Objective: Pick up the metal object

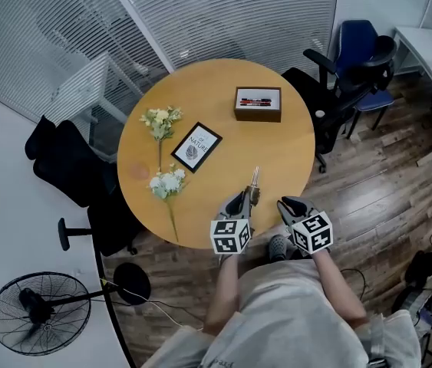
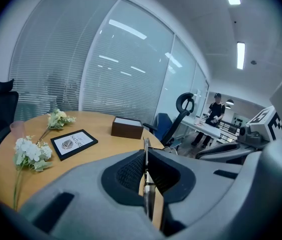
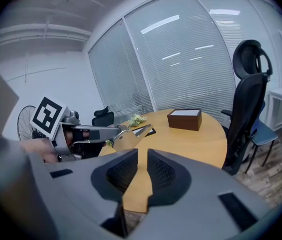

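Observation:
A thin, pointed metal object sticks out over the near edge of the round wooden table, and my left gripper is shut on it. In the left gripper view the metal object stands edge-on, pinched between the pads of the left gripper. My right gripper hovers just to the right of it at the table's edge. In the right gripper view the right gripper shows a narrow gap with nothing in it, and the metal object is off to its left.
On the table lie a brown box, a framed card and two flower stems. Office chairs stand at the right, a black chair at the left, and a floor fan at the lower left.

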Motion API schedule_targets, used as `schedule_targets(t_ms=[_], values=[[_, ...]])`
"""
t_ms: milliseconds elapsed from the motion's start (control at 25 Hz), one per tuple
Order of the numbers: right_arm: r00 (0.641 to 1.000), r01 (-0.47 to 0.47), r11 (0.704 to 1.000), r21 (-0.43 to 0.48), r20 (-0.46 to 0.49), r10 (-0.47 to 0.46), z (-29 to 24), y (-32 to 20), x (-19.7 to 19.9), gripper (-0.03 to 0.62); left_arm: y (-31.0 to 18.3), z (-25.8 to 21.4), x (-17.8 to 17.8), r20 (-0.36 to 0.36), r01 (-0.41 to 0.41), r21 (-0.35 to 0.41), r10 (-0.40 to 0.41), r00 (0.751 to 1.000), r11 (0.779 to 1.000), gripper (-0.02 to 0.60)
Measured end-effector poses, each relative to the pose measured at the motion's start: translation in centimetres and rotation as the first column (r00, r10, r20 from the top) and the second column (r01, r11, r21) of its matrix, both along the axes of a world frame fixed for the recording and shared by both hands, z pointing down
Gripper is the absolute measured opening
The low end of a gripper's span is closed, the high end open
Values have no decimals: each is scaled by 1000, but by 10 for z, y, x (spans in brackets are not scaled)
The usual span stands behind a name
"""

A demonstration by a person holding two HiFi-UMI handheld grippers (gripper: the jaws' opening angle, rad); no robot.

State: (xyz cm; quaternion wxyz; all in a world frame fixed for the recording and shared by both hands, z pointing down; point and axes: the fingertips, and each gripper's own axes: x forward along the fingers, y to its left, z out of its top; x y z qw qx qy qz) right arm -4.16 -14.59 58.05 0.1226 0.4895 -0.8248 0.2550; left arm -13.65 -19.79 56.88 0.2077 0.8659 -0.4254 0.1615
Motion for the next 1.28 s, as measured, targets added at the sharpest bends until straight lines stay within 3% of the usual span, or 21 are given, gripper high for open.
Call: schedule_targets(t_ms=[480, 1280], values=[[1000, 0, 1000, 7, 26, 0, 1, 6, -4, -2, 8, 0, -8, 17, 22, 7, -22, 1000, 1000, 20], [999, -34, 999, -7, 23, 34, 5, 20, 10, -3, 18, -2, 4, 13, -8, 17, 8, 1000, 1000, 20]])
